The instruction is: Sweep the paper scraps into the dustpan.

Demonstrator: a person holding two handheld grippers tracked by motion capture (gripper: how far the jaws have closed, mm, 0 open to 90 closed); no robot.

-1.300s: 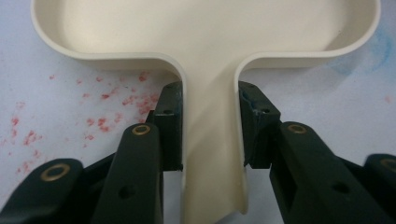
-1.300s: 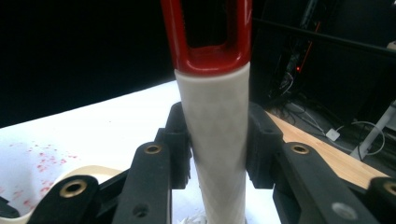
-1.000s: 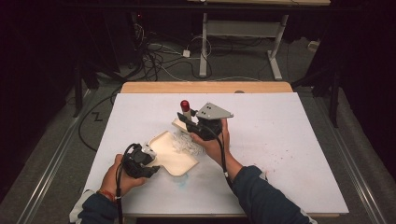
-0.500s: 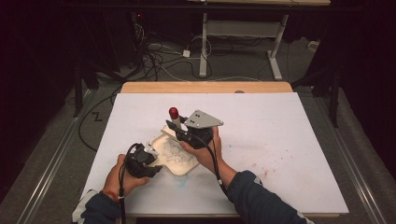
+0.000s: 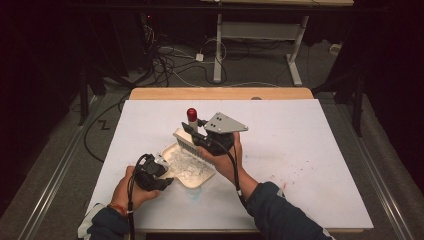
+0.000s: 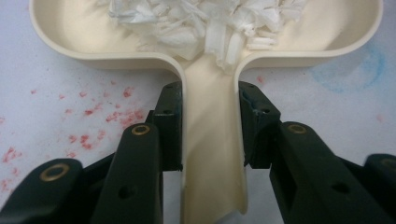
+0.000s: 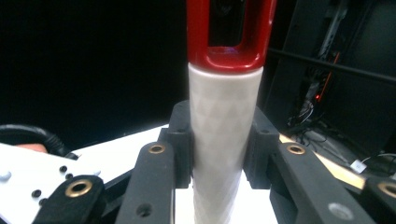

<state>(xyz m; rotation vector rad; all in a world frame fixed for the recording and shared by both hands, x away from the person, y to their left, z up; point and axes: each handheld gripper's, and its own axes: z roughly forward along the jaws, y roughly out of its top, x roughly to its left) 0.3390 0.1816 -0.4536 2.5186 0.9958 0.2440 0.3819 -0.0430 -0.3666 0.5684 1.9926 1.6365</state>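
Table sheet (image 5: 310,165) bare to the right of the right gripper (image 5: 197,137) and along the far edge: open passage there. Near-left blocked by cream dustpan (image 5: 192,172) with white shreds (image 5: 187,160), left gripper (image 5: 162,172) clamped on its handle (image 6: 212,154). Brush (image 5: 186,142) hangs tilted over the pan, closing the gap above it.
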